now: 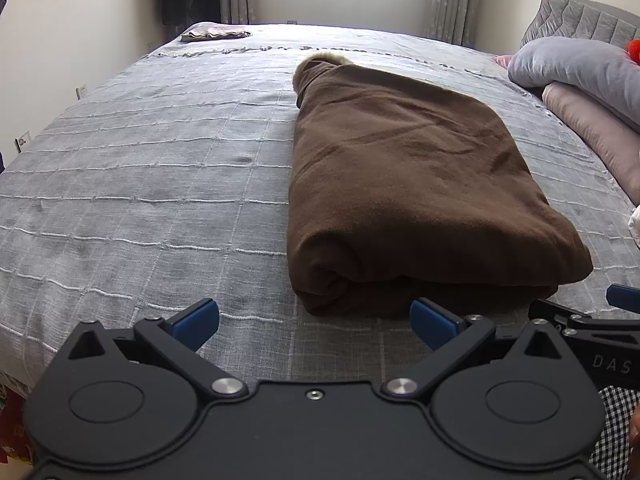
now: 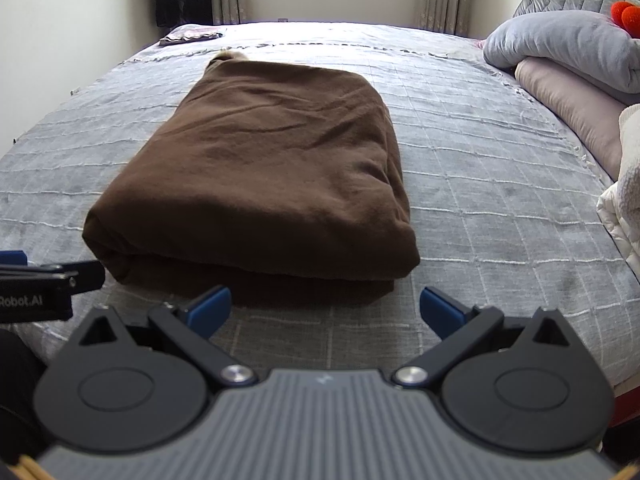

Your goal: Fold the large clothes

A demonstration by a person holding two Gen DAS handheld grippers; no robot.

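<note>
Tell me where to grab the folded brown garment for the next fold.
Probably the near edge of the brown garment: take its two near corners, left gripper at the rounded rolled corner, right gripper at the flatter layered corner. Come in low from the near side, since both grippers sit open just short of that edge and the stacked layers face them.

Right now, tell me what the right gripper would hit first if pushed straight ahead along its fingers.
Most likely the near folded edge of the brown garment, lying just ahead of the open right gripper on the grey bedspread. Depth is uncertain; if angled down, the bedspread may come first.
</note>
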